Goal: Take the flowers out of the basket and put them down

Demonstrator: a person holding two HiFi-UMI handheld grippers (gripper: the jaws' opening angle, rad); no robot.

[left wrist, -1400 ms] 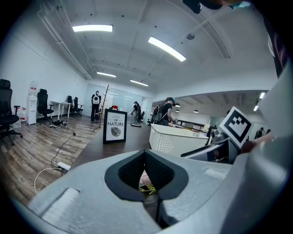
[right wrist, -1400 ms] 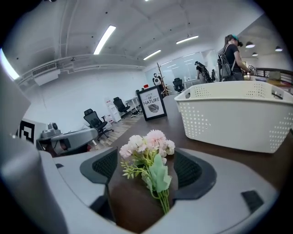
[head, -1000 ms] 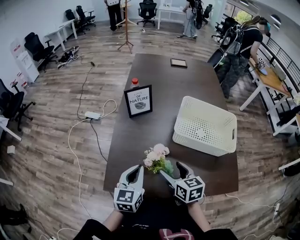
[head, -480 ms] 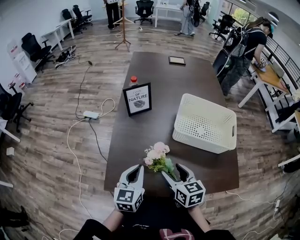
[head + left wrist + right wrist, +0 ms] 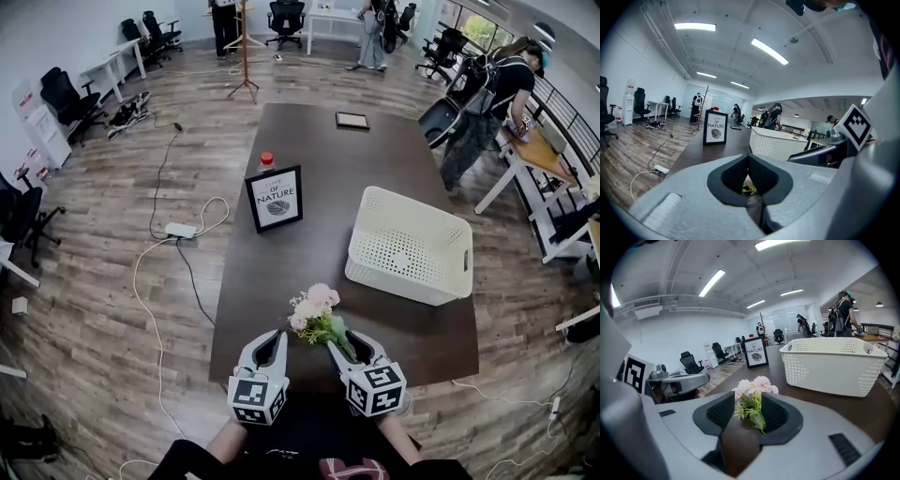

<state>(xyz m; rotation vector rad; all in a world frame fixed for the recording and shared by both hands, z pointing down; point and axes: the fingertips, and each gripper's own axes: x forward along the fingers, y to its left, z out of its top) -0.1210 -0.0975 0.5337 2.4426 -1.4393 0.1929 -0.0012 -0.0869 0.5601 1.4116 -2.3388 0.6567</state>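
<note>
A small bunch of pink and white flowers [image 5: 314, 305] with green leaves lies on the dark table [image 5: 319, 178] near its front edge. The white perforated basket [image 5: 412, 248] stands to the right of it, apart from the flowers. My right gripper [image 5: 349, 343] reaches in from the front edge, and its jaws are closing with the flowers' [image 5: 754, 390] stems and leaves between the pads. I cannot see a firm squeeze. My left gripper [image 5: 272, 339] sits just left of the bunch, shut and empty, at the table's edge. The basket [image 5: 834, 364] rises beyond the blooms in the right gripper view.
A framed "Nature" sign [image 5: 276, 200] stands mid-table with a red-capped bottle [image 5: 268, 161] behind it. A dark tablet [image 5: 352, 120] lies at the far end. A person [image 5: 487, 94] stands by the table's far right corner. Cables and a power strip [image 5: 181, 230] lie on the floor to the left.
The right gripper's jaws have narrowed around the flower stems. The flowers, the basket and the left gripper have stayed where they were.
</note>
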